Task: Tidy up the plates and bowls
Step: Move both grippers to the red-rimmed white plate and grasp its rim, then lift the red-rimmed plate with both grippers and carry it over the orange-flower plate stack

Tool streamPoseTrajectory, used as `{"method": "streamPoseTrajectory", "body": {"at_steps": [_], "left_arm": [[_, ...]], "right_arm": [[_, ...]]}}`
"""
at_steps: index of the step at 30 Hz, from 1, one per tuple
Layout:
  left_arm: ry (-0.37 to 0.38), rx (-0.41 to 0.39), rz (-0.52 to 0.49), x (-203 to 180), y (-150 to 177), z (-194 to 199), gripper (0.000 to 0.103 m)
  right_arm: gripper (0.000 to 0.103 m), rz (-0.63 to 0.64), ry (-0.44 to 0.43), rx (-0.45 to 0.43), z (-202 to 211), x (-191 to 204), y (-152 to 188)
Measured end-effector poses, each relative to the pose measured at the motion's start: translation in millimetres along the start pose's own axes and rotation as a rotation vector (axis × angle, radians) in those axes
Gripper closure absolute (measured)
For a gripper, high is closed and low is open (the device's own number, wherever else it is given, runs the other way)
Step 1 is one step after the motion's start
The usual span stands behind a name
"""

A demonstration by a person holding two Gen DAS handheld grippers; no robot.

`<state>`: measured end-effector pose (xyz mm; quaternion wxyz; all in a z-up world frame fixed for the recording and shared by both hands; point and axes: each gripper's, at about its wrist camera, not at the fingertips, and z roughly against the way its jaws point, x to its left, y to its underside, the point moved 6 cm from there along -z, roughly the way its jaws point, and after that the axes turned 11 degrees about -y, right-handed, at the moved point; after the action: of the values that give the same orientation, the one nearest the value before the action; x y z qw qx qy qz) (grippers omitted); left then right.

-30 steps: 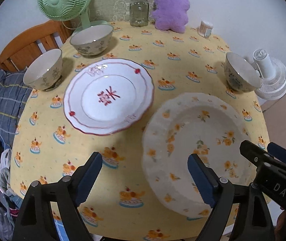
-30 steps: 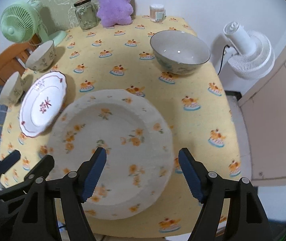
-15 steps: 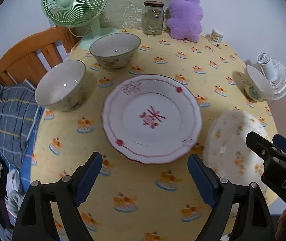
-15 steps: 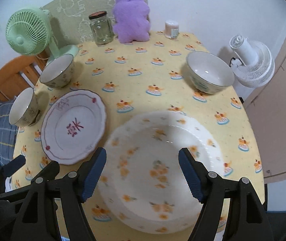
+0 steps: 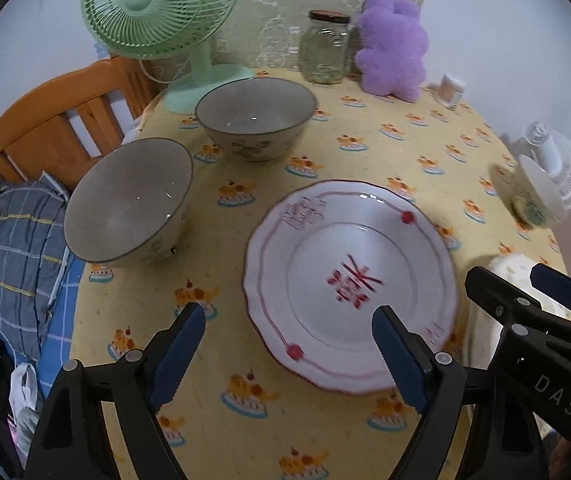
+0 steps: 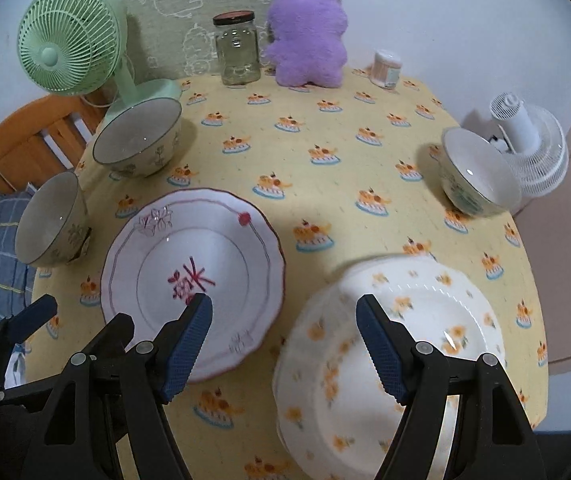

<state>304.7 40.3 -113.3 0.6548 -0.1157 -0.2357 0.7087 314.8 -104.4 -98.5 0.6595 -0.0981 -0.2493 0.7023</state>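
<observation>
A white plate with red trim lies on the yellow tablecloth. A floral white plate lies right of it, partly showing in the left wrist view. Two bowls stand at the left, also in the right wrist view. A third bowl stands at the right edge. My left gripper is open and empty, over the red-trim plate's near left rim. My right gripper is open and empty, between the two plates.
A green fan, a glass jar, a purple plush toy and a small container stand along the table's far edge. A white fan stands off the right edge. A wooden chair and a plaid cushion are at the left.
Both grippers have shifted left, away from the floral plate toward the red-trim plate and left bowls. Nothing on the table moved. Both stay open.
</observation>
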Motion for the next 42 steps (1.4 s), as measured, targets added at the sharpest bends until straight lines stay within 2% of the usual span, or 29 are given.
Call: {"method": "streamPoseTrajectory", "body": {"at_steps": [6, 12, 17, 18, 23, 28, 32, 42], "left_arm": [[-0.045, 0.042, 0.043, 7, -9, -31, 0.018], [-0.059, 0.091, 0.059, 4, -10, -56, 0.025], [-0.056, 0.145, 0.045, -3, -7, -72, 0.038], [-0.056, 0.143, 0.045, -4, -7, -72, 0.038], [-0.052, 0.131, 0.026, -8, -9, -71, 0.042], [-0.046, 0.135, 0.013, -10, -10, -72, 0.045], [-0.065, 0.154, -0.002, -5, -7, -70, 0.045], [-0.057, 0.211, -0.006, 22, 29, -57, 0.045]], "right_arm": [[0.026, 0.049, -0.01, 0.024, -38, 5, -19], [0.026, 0.067, -0.035, 0.066, -70, 7, -26], [0.031, 0.059, -0.045, 0.107, -90, 4, -24], [0.034, 0.059, -0.046, 0.113, -93, 4, -24], [0.045, 0.049, -0.051, 0.143, -103, 3, -24], [0.046, 0.045, -0.027, 0.147, -103, 3, -23], [0.046, 0.032, -0.045, 0.175, -101, 8, -18], [0.046, 0.021, -0.091, 0.253, -88, 33, 18]]}}
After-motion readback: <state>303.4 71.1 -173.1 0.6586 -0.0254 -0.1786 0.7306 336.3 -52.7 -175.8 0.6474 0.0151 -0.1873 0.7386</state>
